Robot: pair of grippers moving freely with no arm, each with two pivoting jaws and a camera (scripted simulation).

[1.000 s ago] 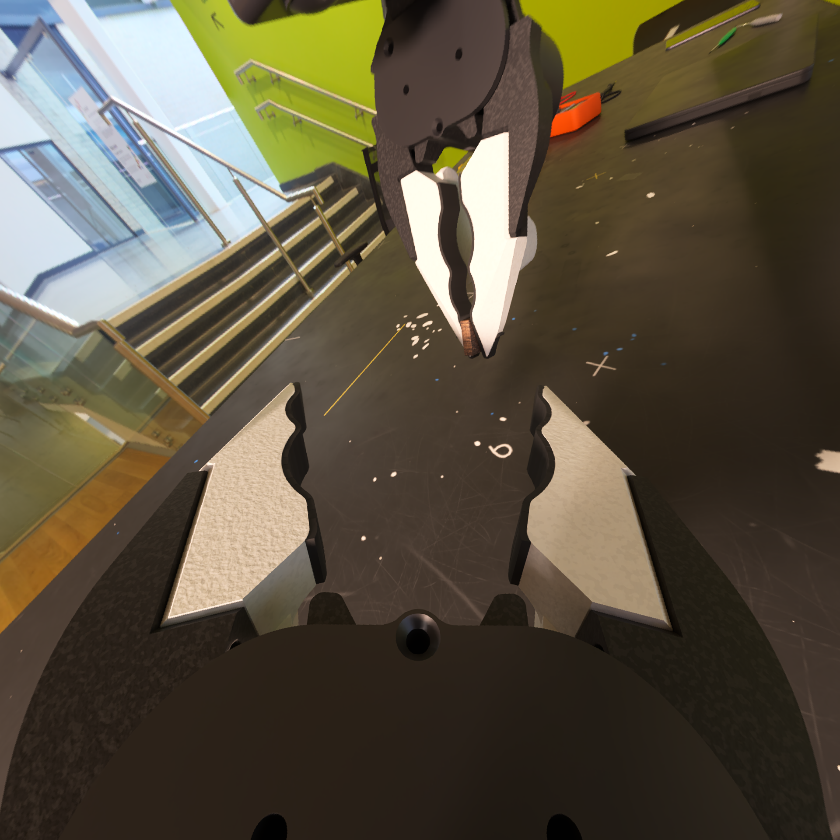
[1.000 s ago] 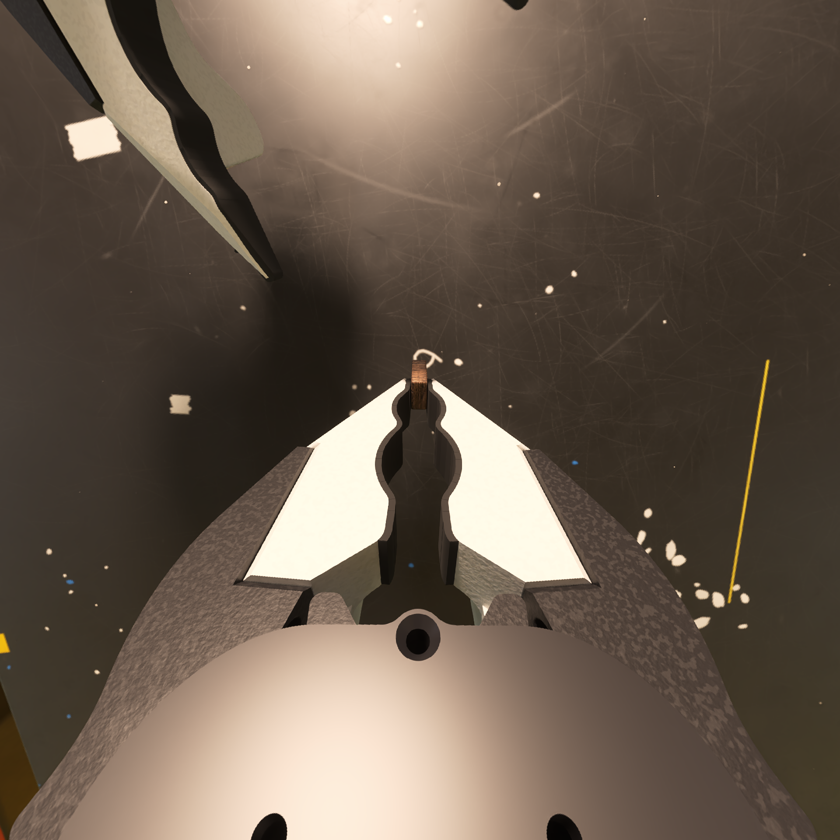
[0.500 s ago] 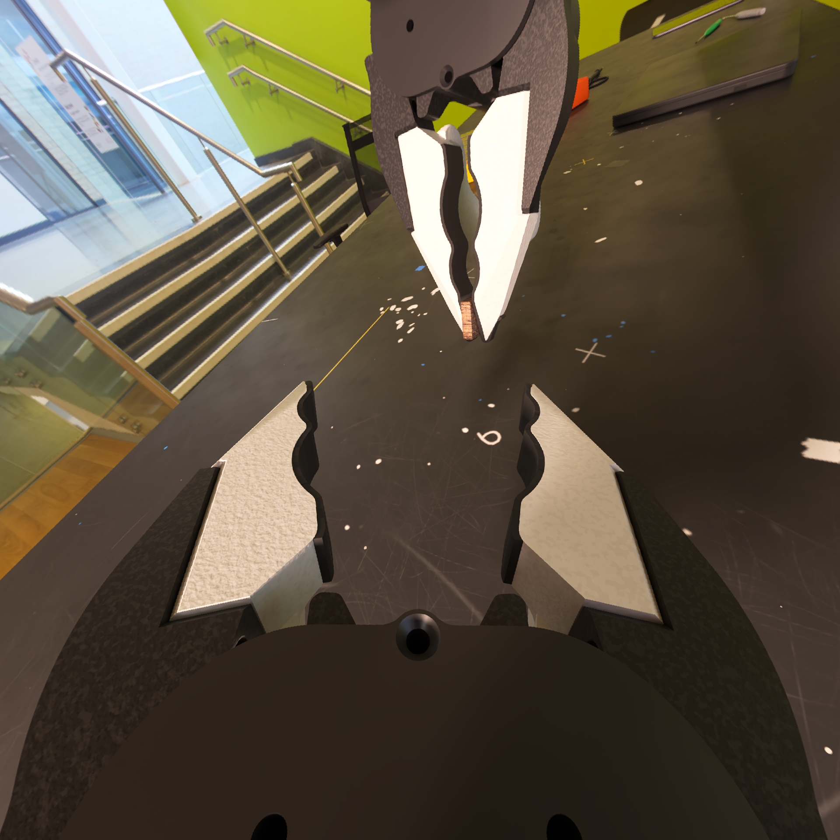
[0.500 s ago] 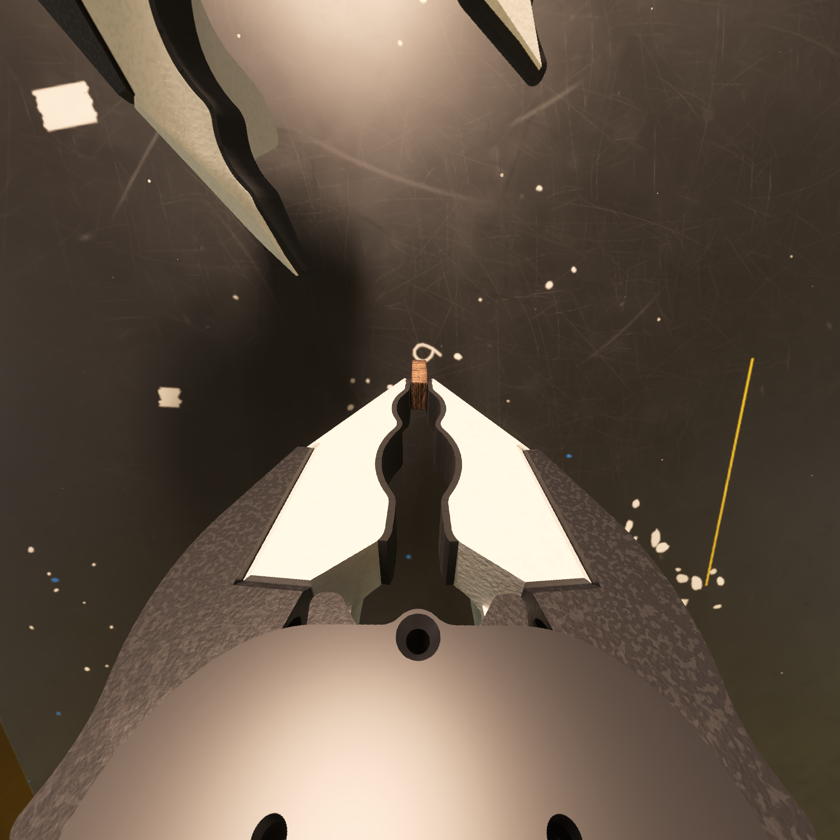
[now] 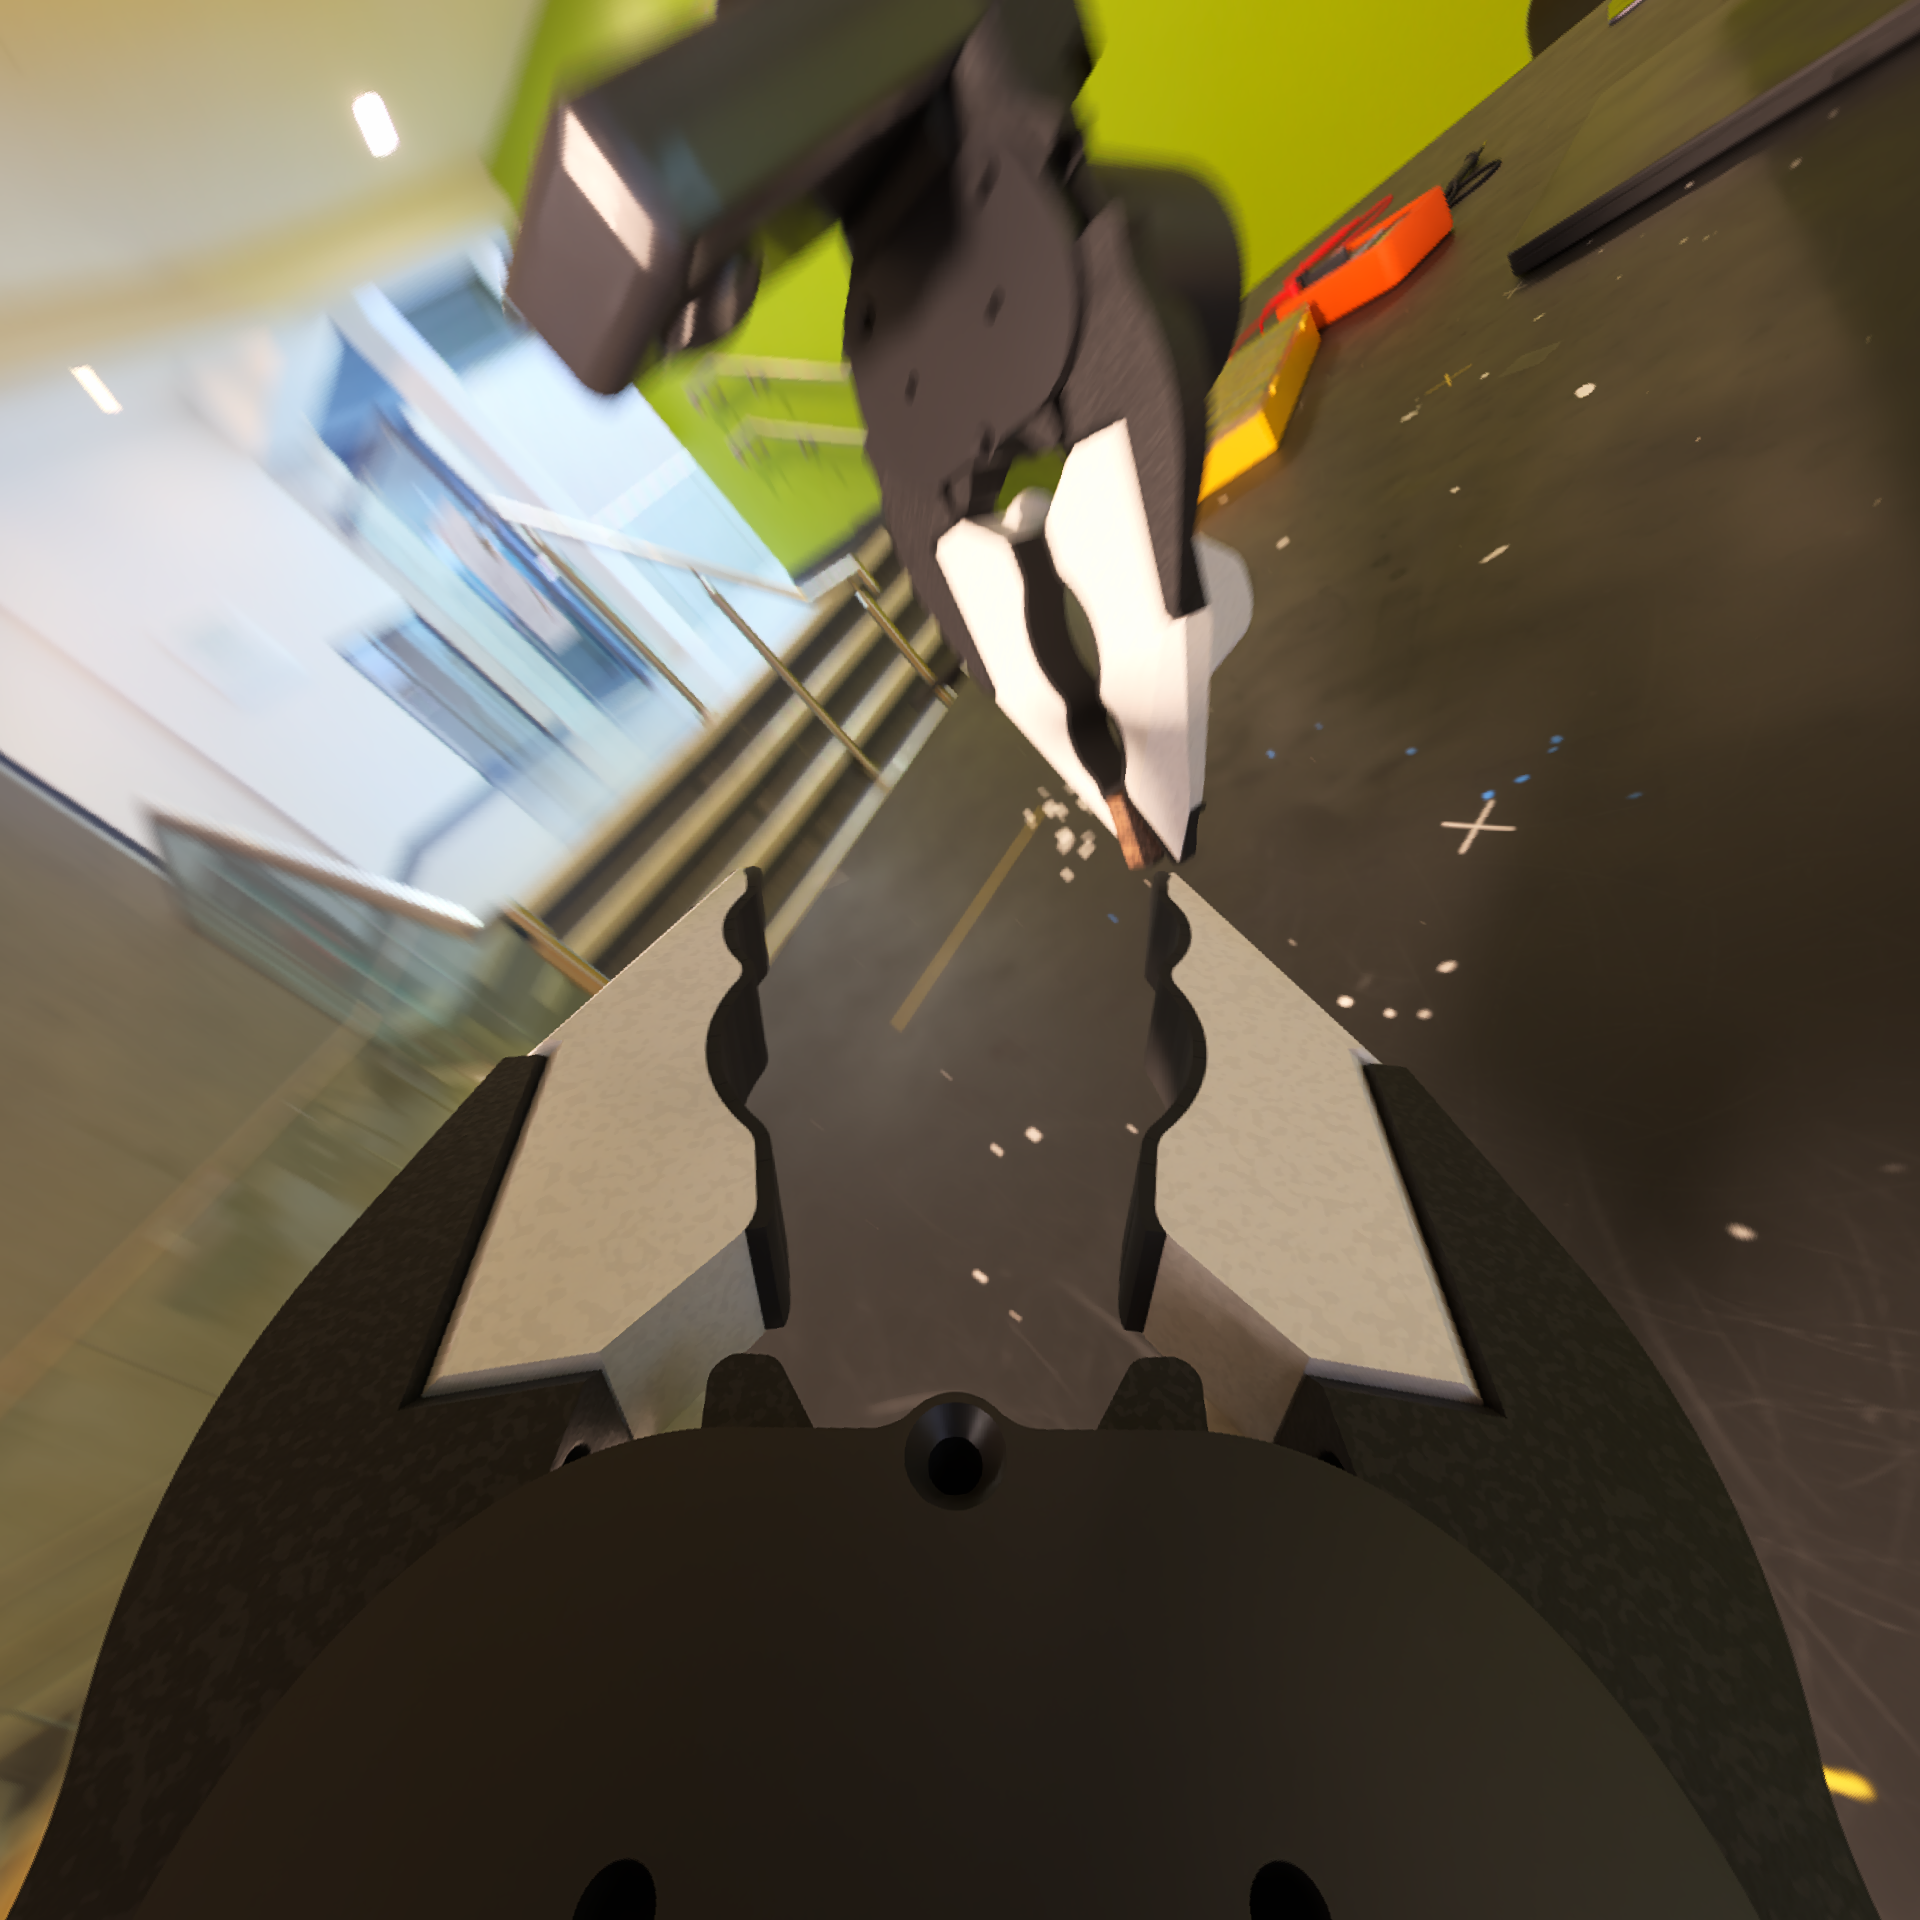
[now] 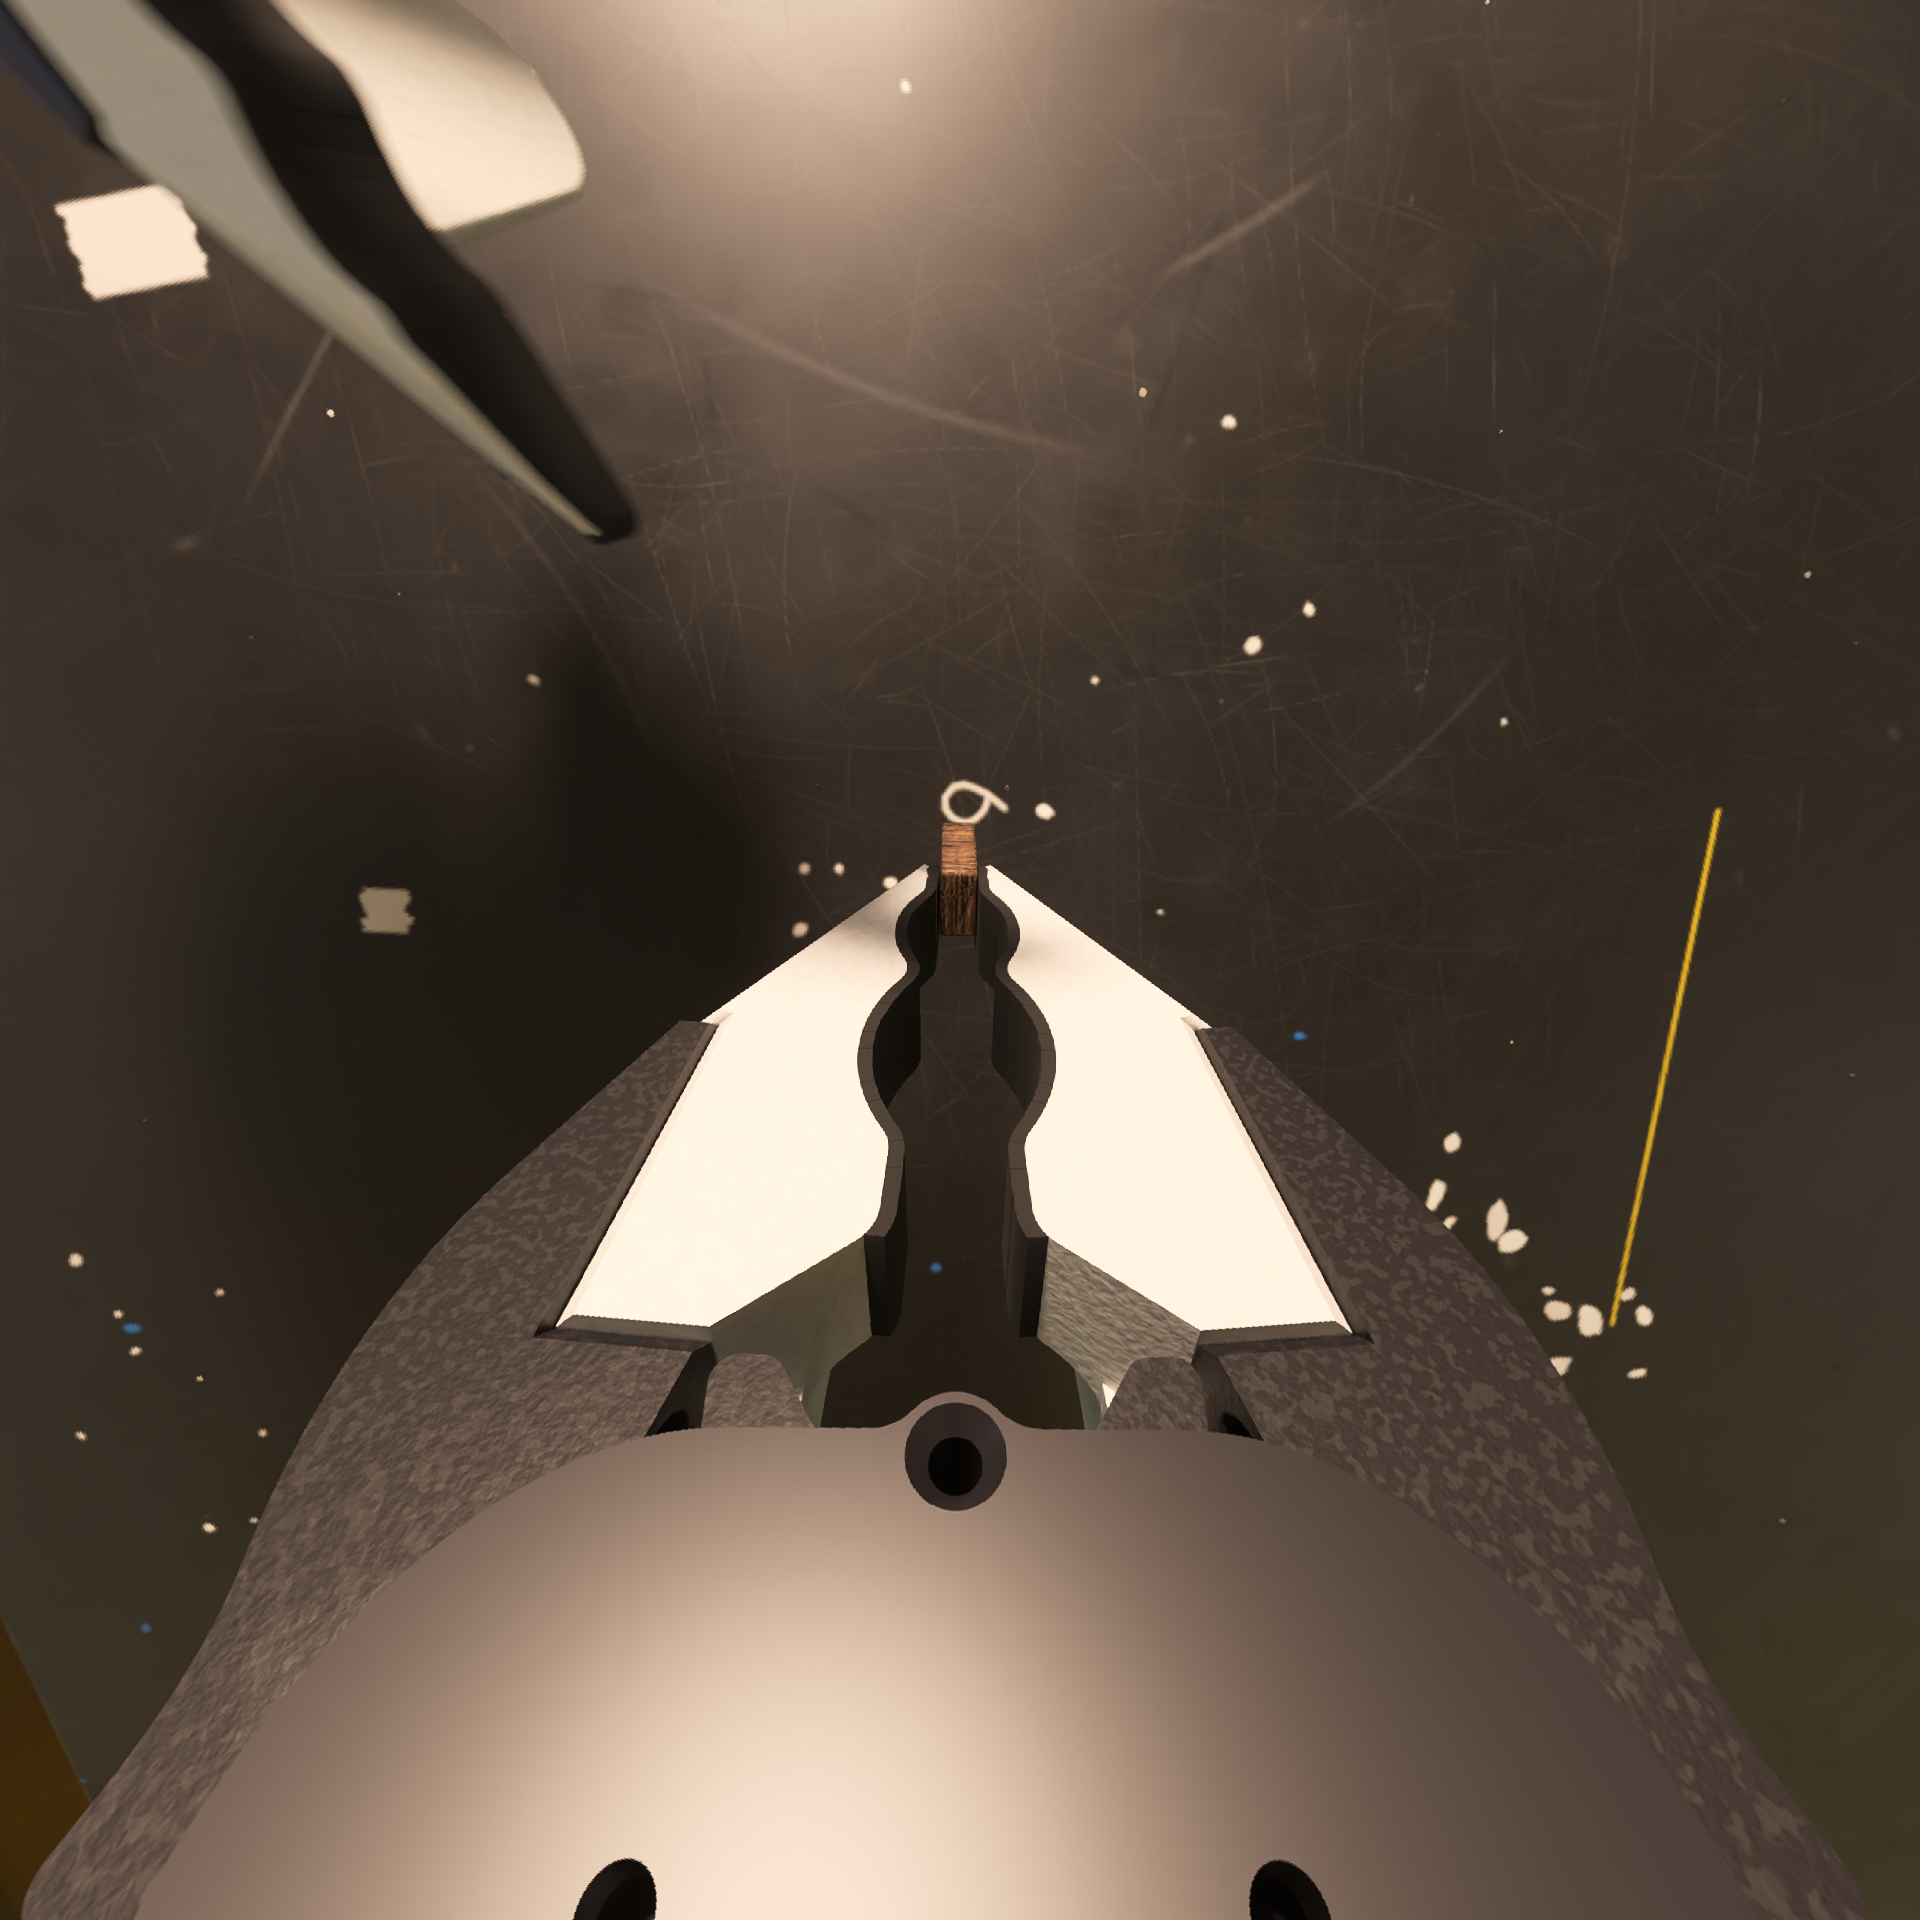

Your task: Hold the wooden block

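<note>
Jaws first. The right gripper [image 6: 957, 883], dark speckled body with white faceted fingers, is nearly closed, pinching a small brown wooden block [image 6: 957, 881] at the very fingertips, centre of the right wrist view. Block stands on edge, its far end poking just past the tips. The left gripper [image 5: 954, 883], same build, stands wide apart with nothing between its fingers.

In the left wrist view the right gripper [image 5: 1153, 831] comes down from the top centre, tilted, with the wooden block [image 5: 1136, 836] showing as a thin brown sliver at its tips. That sliver sits just above the tip of the left gripper's right-hand finger [image 5: 1236, 1049], very near; touching or apart I cannot tell. The background is streaked with blur.

Below both: a scratched black tabletop [image 6: 1351, 416] flecked with white paint, a thin yellow line [image 6: 1662, 1070] at the right, a scrap of white tape [image 6: 130, 241] upper left. An orange tool [image 5: 1371, 255] and a yellow box [image 5: 1257, 400] lie far off, upper right of the left wrist view.

Risks, as I judge them:
- The hold is shallow, tips only. A knock from the left finger could twist or pop the block out.
- The block hangs clear of the table; any slackening of the pinch drops it.
- A fast swing could let so thin a piece pivot in the grip.
</note>
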